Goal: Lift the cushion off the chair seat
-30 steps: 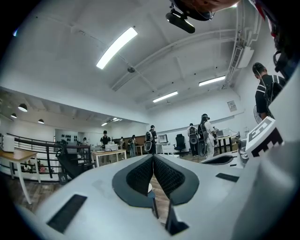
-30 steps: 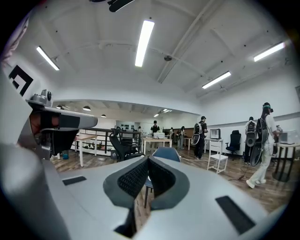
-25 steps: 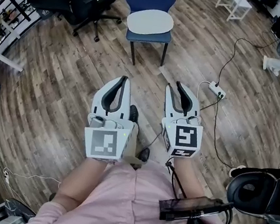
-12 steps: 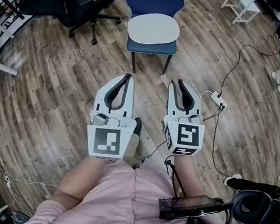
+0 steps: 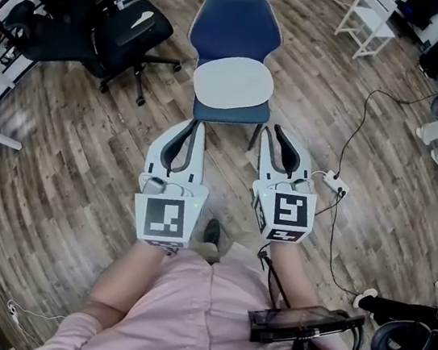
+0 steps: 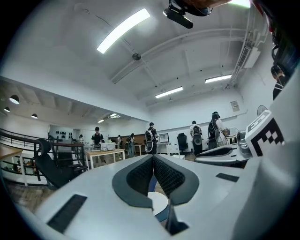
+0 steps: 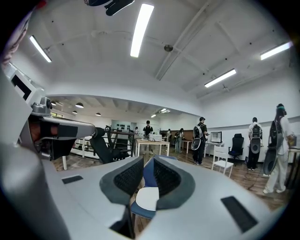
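Note:
A blue chair stands on the wood floor ahead, with a white oval cushion lying flat on its seat. Both grippers are held side by side just short of the seat's front edge, touching nothing. My left gripper is shut, its pads meeting at the tips, and it holds nothing. My right gripper is open by a narrow gap and is empty. Between the right jaws, the right gripper view shows the cushion and the chair back. A sliver of cushion shows below the left pads.
A black office chair stands to the left of the blue chair, and a white chair at the far right. A power strip and its cable lie on the floor to the right. Several people stand by tables in the background.
The blue chair with its cushion has come nearer in the head view. The gripper tips now reach close to the seat's front edge. The jaws look unchanged.

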Demonstrator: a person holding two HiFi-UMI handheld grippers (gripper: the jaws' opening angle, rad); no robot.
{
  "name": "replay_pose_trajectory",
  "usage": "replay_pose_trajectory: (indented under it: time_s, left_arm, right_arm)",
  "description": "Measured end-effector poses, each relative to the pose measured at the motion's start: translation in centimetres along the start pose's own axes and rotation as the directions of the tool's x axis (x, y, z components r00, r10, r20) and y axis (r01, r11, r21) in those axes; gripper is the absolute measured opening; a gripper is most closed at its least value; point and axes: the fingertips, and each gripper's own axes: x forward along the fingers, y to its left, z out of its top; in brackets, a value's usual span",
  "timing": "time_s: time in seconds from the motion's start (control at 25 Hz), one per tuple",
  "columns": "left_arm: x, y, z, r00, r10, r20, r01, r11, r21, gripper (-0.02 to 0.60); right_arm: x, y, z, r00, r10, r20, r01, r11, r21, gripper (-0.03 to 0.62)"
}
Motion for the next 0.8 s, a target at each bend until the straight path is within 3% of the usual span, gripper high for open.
replay_pose_trajectory:
  time_s: [0.4, 0.8]
  left_arm:
    - [5.0, -0.4, -2.3, 0.998, -0.047, -0.047, 0.047, 0.999, -0.002, 0.014]
    - [15.5, -0.9, -6.8, 0.985, -0.079, -0.152, 0.084, 0.996, 0.028, 0.014]
  right_arm:
    - [3.5, -3.1, -1.6, 0.999, -0.037, -0.029, 0.037, 0.999, 0.025, 0.058]
    - [11.2, -9.9, -6.6, 0.992, -0.055, -0.109, 0.065, 0.993, 0.098, 0.057]
